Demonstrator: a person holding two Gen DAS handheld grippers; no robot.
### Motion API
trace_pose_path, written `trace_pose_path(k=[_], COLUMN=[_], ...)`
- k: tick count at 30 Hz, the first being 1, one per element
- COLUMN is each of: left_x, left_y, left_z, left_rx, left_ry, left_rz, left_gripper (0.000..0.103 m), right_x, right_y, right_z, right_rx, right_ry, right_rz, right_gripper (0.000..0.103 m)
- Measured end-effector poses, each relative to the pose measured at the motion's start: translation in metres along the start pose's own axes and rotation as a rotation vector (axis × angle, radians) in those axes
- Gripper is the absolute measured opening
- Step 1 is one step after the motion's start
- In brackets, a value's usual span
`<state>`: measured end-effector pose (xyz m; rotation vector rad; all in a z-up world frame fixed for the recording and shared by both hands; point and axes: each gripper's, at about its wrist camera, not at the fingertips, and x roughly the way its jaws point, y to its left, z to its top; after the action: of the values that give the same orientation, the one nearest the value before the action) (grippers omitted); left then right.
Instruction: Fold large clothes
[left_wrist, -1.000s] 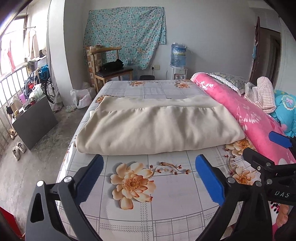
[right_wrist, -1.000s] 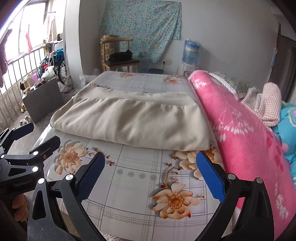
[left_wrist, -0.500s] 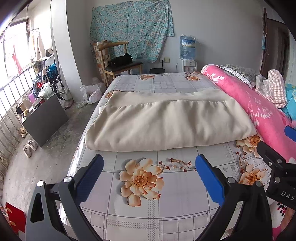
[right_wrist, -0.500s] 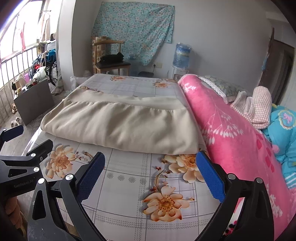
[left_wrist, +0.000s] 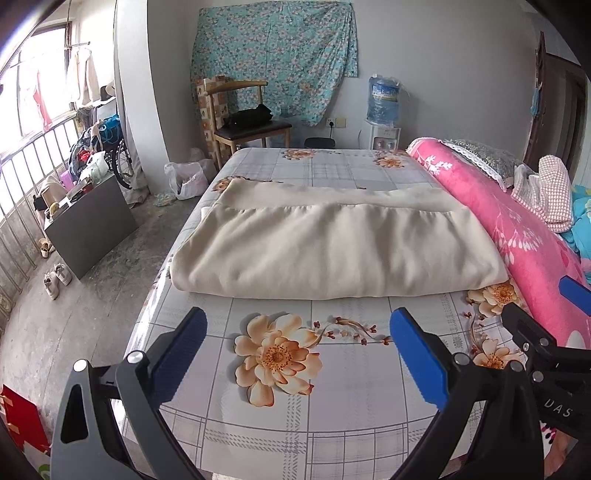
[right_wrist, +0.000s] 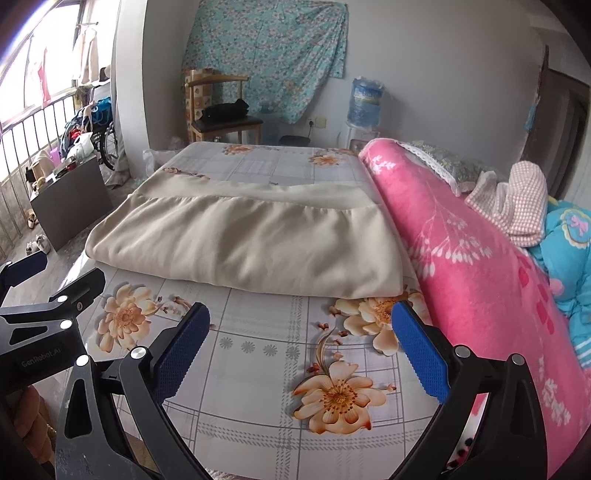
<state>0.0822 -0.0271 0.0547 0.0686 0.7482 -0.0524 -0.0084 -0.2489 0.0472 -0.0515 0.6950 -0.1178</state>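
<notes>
With both the left gripper (left_wrist: 295, 347) and the right gripper (right_wrist: 301, 343) wide apart and empty above the bed (left_wrist: 332, 424), the folded cloth (left_wrist: 332, 251) ahead may lose its fold if only the top layer is pinched.

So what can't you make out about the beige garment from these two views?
- Beige garment: layers beneath the top fold hidden by the cloth itself, both views.
- Its right edge: tucked against the pink blanket.
- Garment type: no sleeves or collar show.
- Bed's near edge: blocked by gripper frames.

Matt beige cloth garment (left_wrist: 332, 251) on smooth printed bedsheet (left_wrist: 288, 413)
</notes>
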Motion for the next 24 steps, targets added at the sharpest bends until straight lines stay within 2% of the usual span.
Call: trace_pose_path(k=[24], left_x=[0.0042], left_y=[-0.0058], left_z=[-0.0003], left_rx=[0.018], left_ry=[0.035], left_rz=[-0.038], left_gripper=[0.098], right_x=[0.0005], right_y=[0.0055], right_z=[-0.0015], right_rx=[0.012], right_ry=[0.017], right_rz=[0.01], right_gripper=[0.095])
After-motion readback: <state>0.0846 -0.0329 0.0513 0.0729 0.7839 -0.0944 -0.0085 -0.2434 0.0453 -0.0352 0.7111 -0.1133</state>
